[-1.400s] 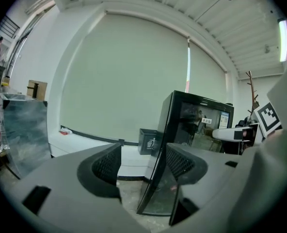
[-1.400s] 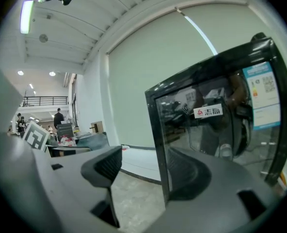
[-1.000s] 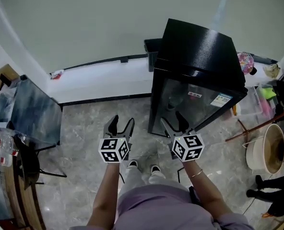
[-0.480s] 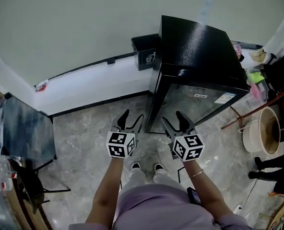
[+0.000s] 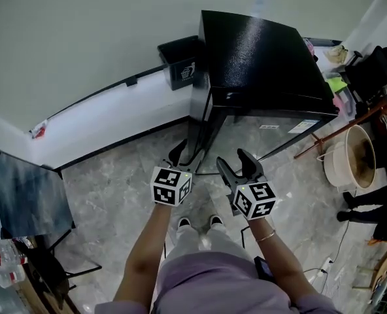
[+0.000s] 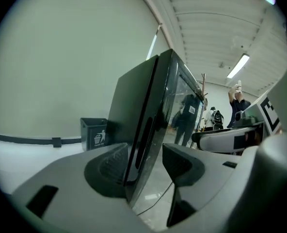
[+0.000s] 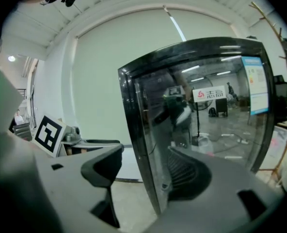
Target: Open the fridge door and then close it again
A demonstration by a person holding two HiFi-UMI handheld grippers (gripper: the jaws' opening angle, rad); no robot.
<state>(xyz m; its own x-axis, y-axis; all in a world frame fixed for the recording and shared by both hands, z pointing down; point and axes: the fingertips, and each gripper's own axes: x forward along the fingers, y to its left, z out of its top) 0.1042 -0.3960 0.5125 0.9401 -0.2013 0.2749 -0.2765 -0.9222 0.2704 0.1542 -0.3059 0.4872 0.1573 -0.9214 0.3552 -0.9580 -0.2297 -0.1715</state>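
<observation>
A black fridge point(image 5: 259, 57) with a glass door point(image 5: 259, 136) stands shut against the wall. My left gripper point(image 5: 185, 156) is at the door's left front edge. In the left gripper view that edge, with its recessed grip point(image 6: 142, 140), shows between the left gripper's point(image 6: 146, 161) jaws. These jaws have just been closing, and the pads do not press on the edge. My right gripper point(image 5: 236, 165) hangs open before the glass. In the right gripper view the door point(image 7: 206, 110) and its black frame rise beyond my right gripper point(image 7: 143, 164).
A black waste bin point(image 5: 178, 70) stands by the wall left of the fridge. A dark chair point(image 5: 23, 195) is at the far left. A white basin point(image 5: 350, 162) and clutter lie right of the fridge. The person's feet point(image 5: 197, 222) stand on the marble floor.
Both grippers have come closer to the fridge. The left one moved rightward up to the door's left edge, and its jaws stand narrower. The right one shifted only slightly.
</observation>
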